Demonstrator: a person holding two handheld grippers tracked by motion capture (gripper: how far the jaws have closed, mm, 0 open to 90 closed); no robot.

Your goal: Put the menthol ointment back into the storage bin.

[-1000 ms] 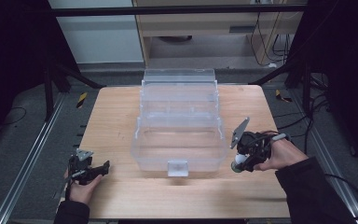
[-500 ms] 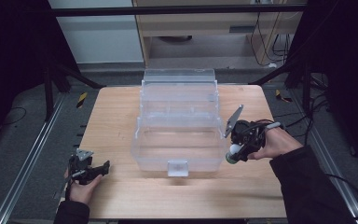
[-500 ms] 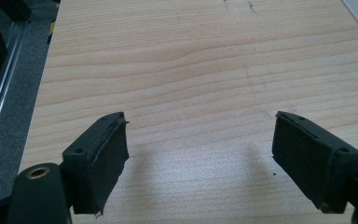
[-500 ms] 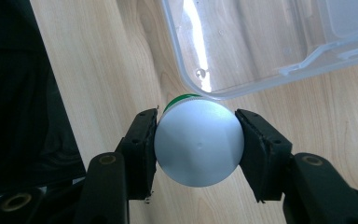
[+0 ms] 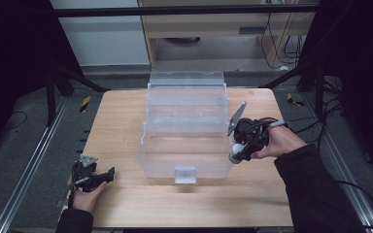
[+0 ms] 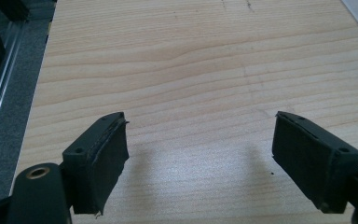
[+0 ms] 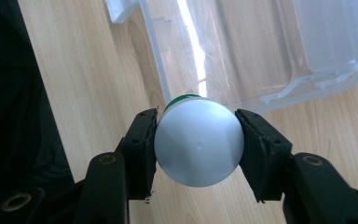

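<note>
Item 1, nearest the person: left gripper point(image 5: 108, 173), held low at the near left corner of the tabletop point(image 5: 126, 116). Jaws stand wide apart with nothing between them; in the left gripper view they frame bare wood grain.

Item 2: right gripper point(image 5: 235, 154), held at the right end of the clear plastic box point(image 5: 184, 131), tilted down toward the wood. Jaws clamped on a small round container point(image 7: 198, 141), one pad against each side. Grey three-cornered plate on top, cable trailing off to the right.

Item 3: small round container, white-grey end facing the right gripper's camera, thin green rim showing at its far edge. In the high view it sits just beside the box's near right corner, above the tabletop.

Item 4: clear plastic box, mid-tabletop, open, stepped in tiers rising toward the far edge; a small latch tab point(image 5: 184, 174) on its near wall.

Item 5, farthest: grey floor and a pale cabinet point(image 5: 213, 29) beyond the tabletop.
</note>
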